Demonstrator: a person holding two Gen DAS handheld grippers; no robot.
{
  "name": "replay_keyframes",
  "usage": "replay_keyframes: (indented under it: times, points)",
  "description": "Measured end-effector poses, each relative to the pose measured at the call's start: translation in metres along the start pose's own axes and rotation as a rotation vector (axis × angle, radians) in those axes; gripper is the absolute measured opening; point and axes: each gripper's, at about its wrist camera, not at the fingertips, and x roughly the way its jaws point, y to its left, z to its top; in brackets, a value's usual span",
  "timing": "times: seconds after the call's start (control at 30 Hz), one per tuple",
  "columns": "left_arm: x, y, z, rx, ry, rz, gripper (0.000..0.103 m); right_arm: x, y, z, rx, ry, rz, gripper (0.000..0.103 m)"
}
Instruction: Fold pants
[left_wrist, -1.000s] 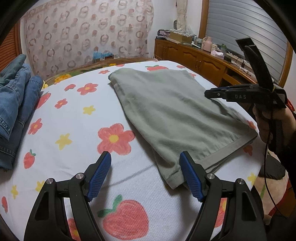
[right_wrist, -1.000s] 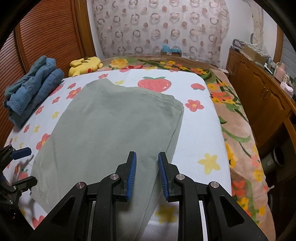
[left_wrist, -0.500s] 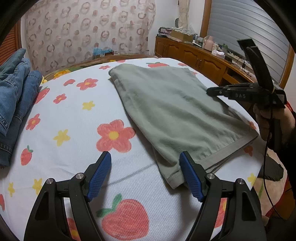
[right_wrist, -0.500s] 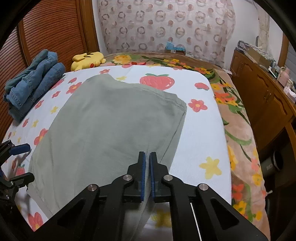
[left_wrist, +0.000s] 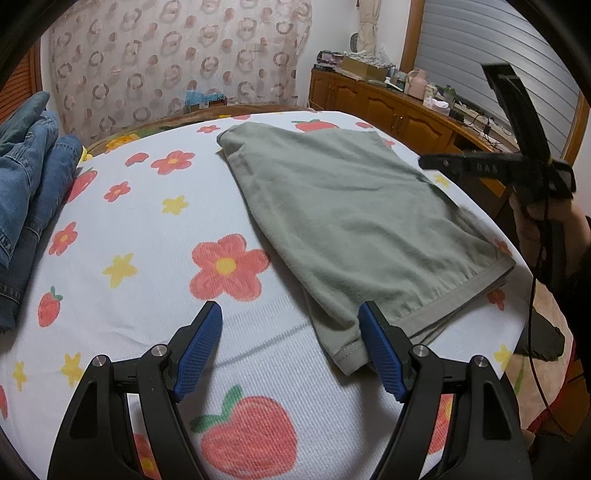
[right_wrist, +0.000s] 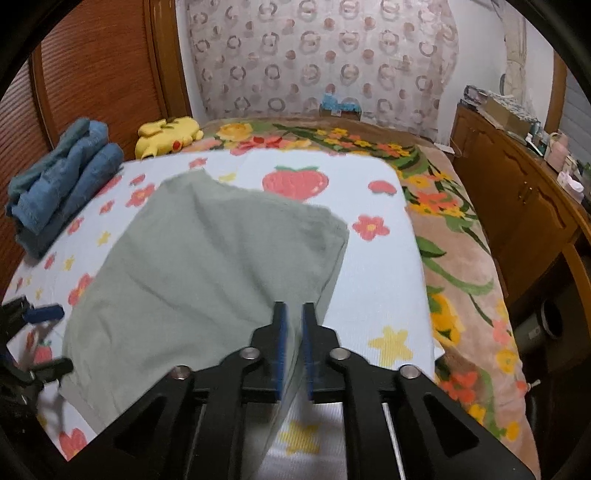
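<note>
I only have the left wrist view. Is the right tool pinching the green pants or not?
Observer: In the right wrist view, the right tool is opening, with a narrow gap between its pads. The edge of the green pants shows through the gap and does not look clamped.
Operator: Anything near the jeans that I'm missing?
Observer: Yes, a yellow plush toy lies beside them, toward the head of the bed.
</note>
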Motion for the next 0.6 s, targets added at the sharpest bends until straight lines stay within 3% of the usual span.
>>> replay_keyframes:
  times: [0.13, 0.53, 0.6]
  points:
    - [0.0, -0.001, 0.0, -0.003, -0.001, -0.001, 0.077, 0.012, -0.003, 0.013, 0.0, -0.009, -0.002, 0.027]
    - [-0.003, 0.007, -0.001, -0.051, -0.015, -0.014, 0.077, 0.052, -0.012, 0.036, 0.008, 0.022, -0.036, 0.027]
    - [-0.004, 0.006, -0.002, -0.046, -0.014, -0.009, 0.077, 0.053, -0.012, 0.037, -0.001, 0.021, -0.027, 0.01]
